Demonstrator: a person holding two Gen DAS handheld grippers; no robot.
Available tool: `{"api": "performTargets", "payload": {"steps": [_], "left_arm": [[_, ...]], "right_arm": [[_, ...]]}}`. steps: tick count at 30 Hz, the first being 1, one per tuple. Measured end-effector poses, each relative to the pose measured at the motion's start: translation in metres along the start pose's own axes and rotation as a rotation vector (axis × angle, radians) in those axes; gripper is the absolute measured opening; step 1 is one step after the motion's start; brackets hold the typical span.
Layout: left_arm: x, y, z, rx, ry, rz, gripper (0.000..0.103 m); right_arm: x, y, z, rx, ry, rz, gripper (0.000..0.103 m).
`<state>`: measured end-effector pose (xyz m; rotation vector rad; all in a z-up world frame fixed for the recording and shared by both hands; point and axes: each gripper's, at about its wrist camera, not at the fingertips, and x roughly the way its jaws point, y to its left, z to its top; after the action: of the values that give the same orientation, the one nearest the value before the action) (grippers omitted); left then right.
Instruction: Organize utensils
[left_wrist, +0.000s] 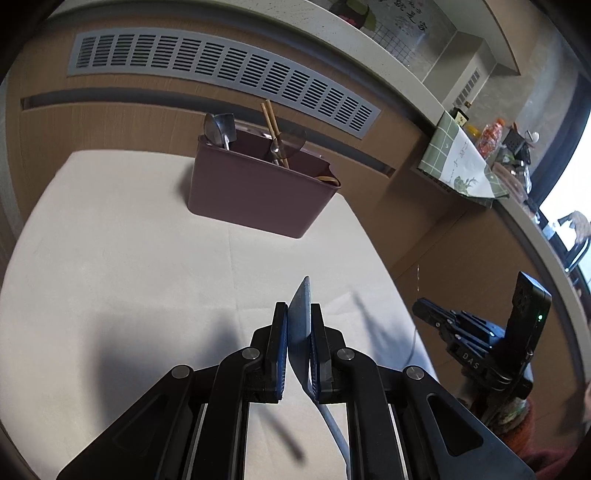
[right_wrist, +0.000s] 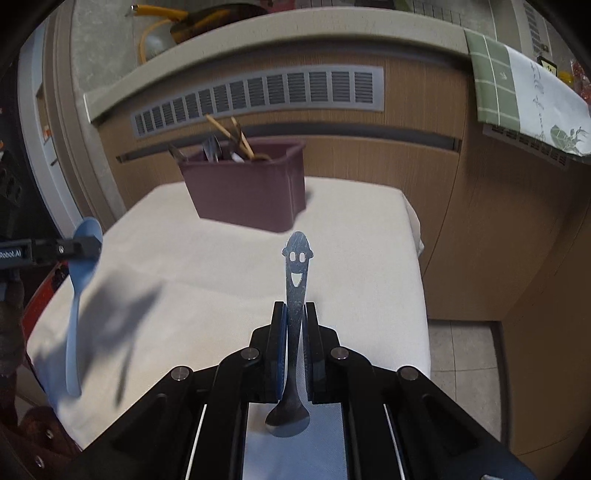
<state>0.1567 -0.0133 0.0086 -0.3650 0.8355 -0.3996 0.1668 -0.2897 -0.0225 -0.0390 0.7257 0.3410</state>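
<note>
A maroon utensil bin (left_wrist: 255, 192) stands at the far side of the white-clothed table (left_wrist: 110, 266), holding metal spoons (left_wrist: 219, 129) and wooden chopsticks (left_wrist: 273, 129); it also shows in the right wrist view (right_wrist: 247, 192). My left gripper (left_wrist: 299, 317) is shut on the bowl of a light blue plastic spoon (left_wrist: 301, 325), above the table; its handle hangs down, as the right wrist view (right_wrist: 79, 273) shows. My right gripper (right_wrist: 294, 317) is shut on a metal spoon (right_wrist: 296, 273) with a smiley-face handle pointing up, bowl toward the camera.
A wooden cabinet wall with a grey vent grille (left_wrist: 221, 70) runs behind the table. A counter to the right carries a green-and-white cloth (left_wrist: 458, 158) and bottles (left_wrist: 491, 136). The table's right edge drops to a tiled floor (right_wrist: 461, 354).
</note>
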Motion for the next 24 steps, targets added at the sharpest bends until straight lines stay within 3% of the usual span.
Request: {"api": "performTargets", "payload": {"steps": [7, 16, 24], "left_arm": [[-0.017, -0.003, 0.002, -0.03, -0.007, 0.016, 0.011], [-0.022, -0.013, 0.001, 0.034, -0.059, 0.086, 0.011], [-0.024, -0.003, -0.003, 0.017, -0.063, 0.089, 0.011]], "right_arm": [[-0.023, 0.019, 0.009, 0.006, -0.112, 0.068, 0.0], [-0.028, 0.009, 0.008, 0.016, -0.124, 0.068, 0.0], [-0.034, 0.013, 0.011, -0.007, -0.119, 0.045, 0.0]]}}
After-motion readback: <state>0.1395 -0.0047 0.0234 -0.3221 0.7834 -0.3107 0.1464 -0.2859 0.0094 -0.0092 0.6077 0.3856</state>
